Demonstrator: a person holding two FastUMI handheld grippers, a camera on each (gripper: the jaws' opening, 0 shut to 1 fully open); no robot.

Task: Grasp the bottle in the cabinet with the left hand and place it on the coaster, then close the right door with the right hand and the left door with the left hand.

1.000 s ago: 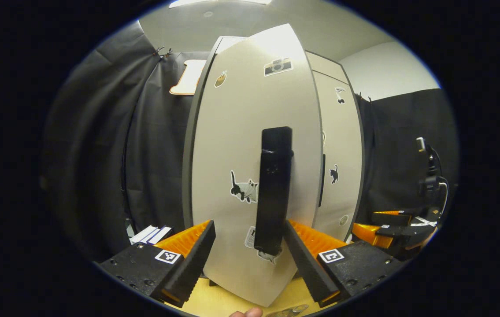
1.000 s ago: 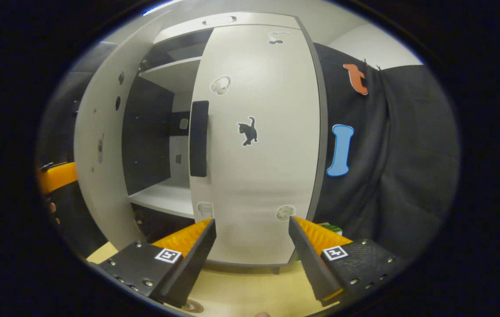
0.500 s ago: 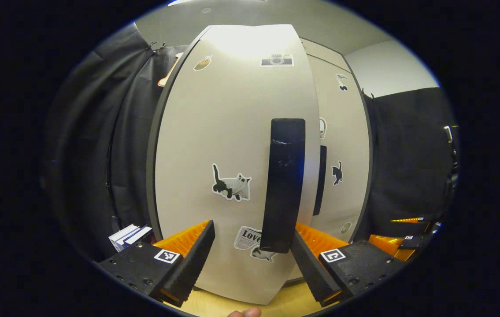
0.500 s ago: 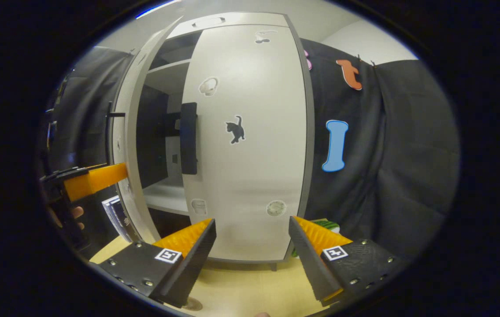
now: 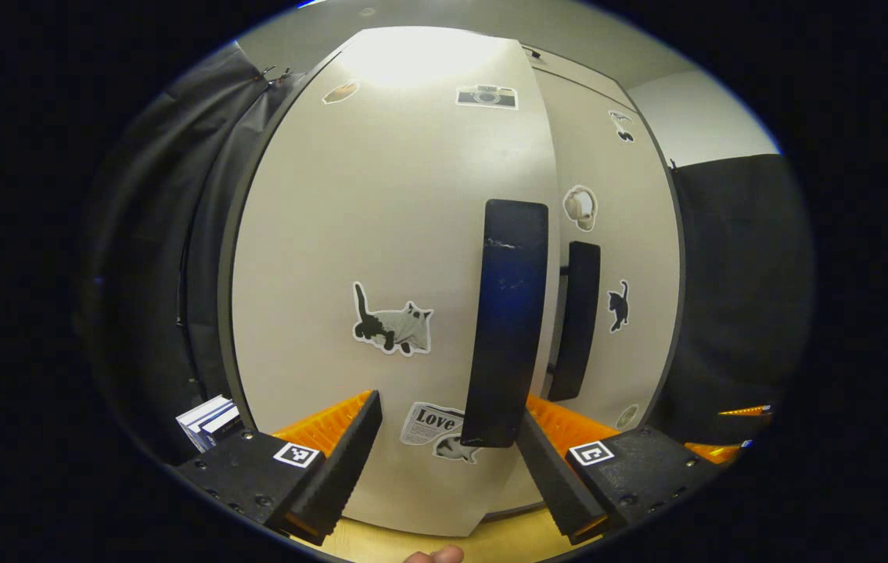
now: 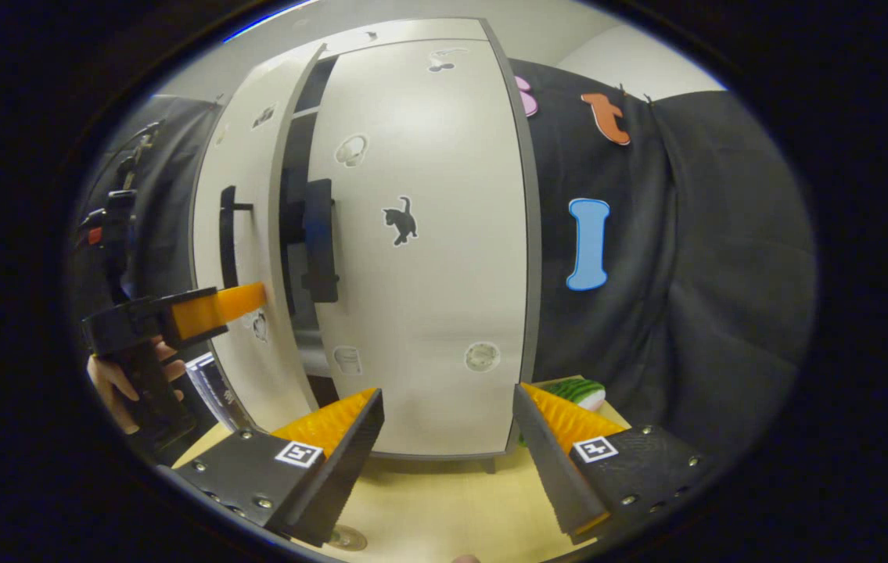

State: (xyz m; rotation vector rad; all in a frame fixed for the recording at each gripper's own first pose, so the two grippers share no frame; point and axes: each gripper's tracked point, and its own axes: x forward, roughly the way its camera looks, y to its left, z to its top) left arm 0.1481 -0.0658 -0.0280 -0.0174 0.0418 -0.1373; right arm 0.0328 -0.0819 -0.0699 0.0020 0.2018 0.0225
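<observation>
The cabinet's left door (image 5: 381, 234) stands close in front of my left gripper (image 5: 447, 461), which is open. The lower end of the door's black handle (image 5: 508, 320) hangs between the fingers, nearer the right one. In the right gripper view the right door (image 6: 428, 258) lies flat against the cabinet, its handle (image 6: 320, 238) at its left edge. The left door (image 6: 244, 227) is ajar by a narrow dark gap, and the left gripper (image 6: 213, 307), held by a hand (image 6: 119, 379), touches its face. My right gripper (image 6: 447, 461) is open and stands back from the right door, above the table.
Books (image 5: 209, 418) stand left of the cabinet. A green striped object (image 6: 575, 391) lies at the cabinet's right foot. A small round thing (image 6: 346, 538) sits on the wooden table (image 6: 444, 508) at the view's bottom edge. Black cloth walls surround the cabinet.
The left door has swung far toward the cabinet with the left gripper against it; the wide opening showing shelves has shrunk to a narrow gap. The right gripper stayed open, off the right door.
</observation>
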